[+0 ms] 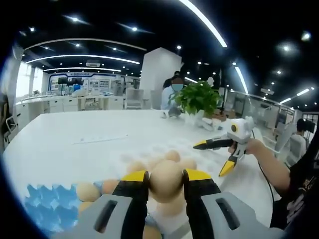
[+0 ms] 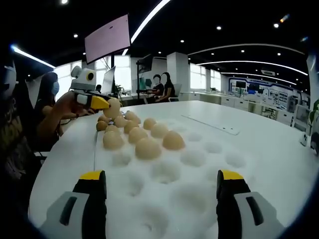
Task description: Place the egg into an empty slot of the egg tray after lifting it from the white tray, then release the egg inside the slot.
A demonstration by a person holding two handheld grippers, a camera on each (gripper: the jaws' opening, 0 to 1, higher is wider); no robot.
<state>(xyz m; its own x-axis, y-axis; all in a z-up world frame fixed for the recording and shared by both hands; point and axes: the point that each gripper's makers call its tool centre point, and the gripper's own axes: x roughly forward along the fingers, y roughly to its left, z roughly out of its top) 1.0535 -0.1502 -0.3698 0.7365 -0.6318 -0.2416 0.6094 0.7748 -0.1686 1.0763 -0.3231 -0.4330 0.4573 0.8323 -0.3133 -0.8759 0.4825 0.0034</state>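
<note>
My left gripper (image 1: 166, 175) is shut on a tan egg (image 1: 166, 185), holding it above a cluster of other eggs (image 1: 172, 156). In the right gripper view the left gripper (image 2: 102, 103) hovers with that egg (image 2: 114, 108) over the far left end of the white dimpled egg tray (image 2: 194, 194). Several eggs (image 2: 148, 148) fill the tray's far slots, and the near slots are bare. My right gripper (image 2: 162, 179) is wide open over those near slots. From the left it appears as the right gripper (image 1: 209, 159), open with nothing in it.
A blue dimpled tray (image 1: 47, 206) with a few eggs (image 1: 87, 192) lies at the lower left. The white table (image 1: 75, 129) carries a long flat strip (image 2: 209, 124) and a potted plant (image 1: 199, 97). People sit at the table's edges.
</note>
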